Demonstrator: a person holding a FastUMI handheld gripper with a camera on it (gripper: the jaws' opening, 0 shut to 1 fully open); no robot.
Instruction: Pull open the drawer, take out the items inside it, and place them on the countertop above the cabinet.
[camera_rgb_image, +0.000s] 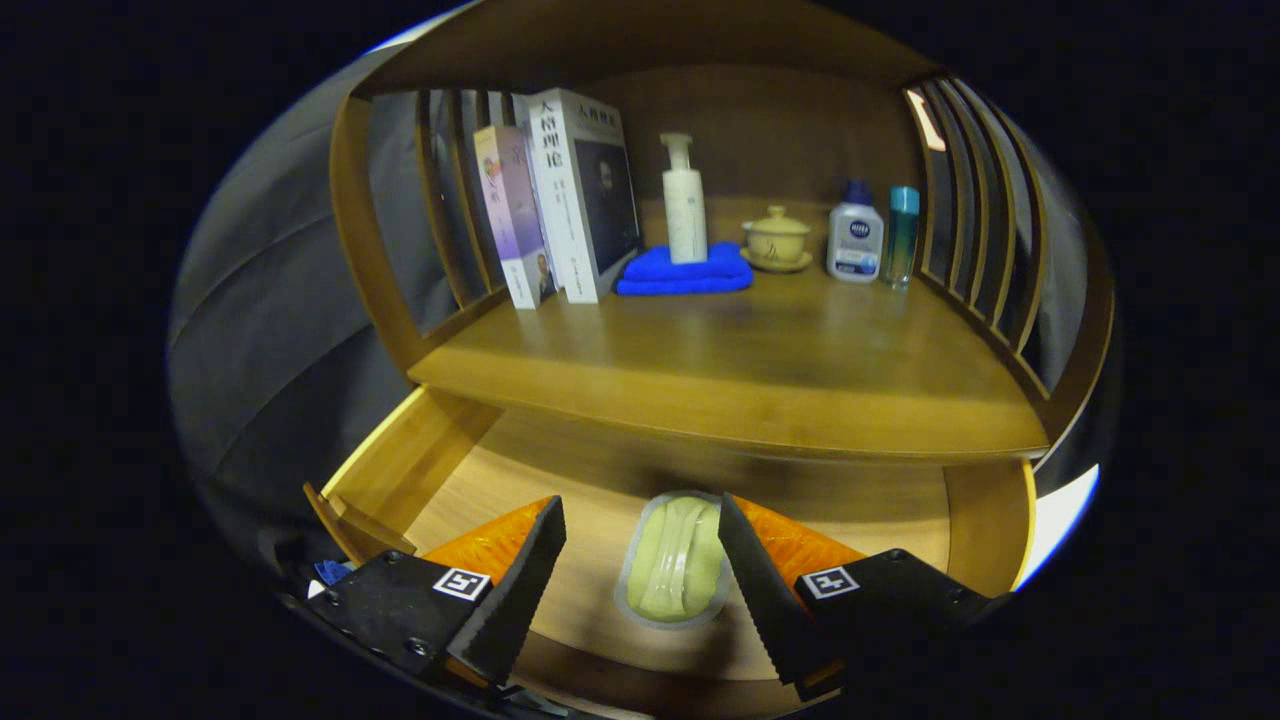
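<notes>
**Claw poised over the drawer item**

Claw (640, 560) spread wide, gripping nothing. Between the fingers, nearer the right one, a pale green packet (675, 560) lies on the open drawer (480, 480) floor, long axis pointing straight ahead. Beyond, the countertop (760, 380) waits.

You see a pale green packet (676, 560) in the honey-brown drawer (420, 470), and a blue cloth (685, 275) under a white bottle (684, 205).
</notes>
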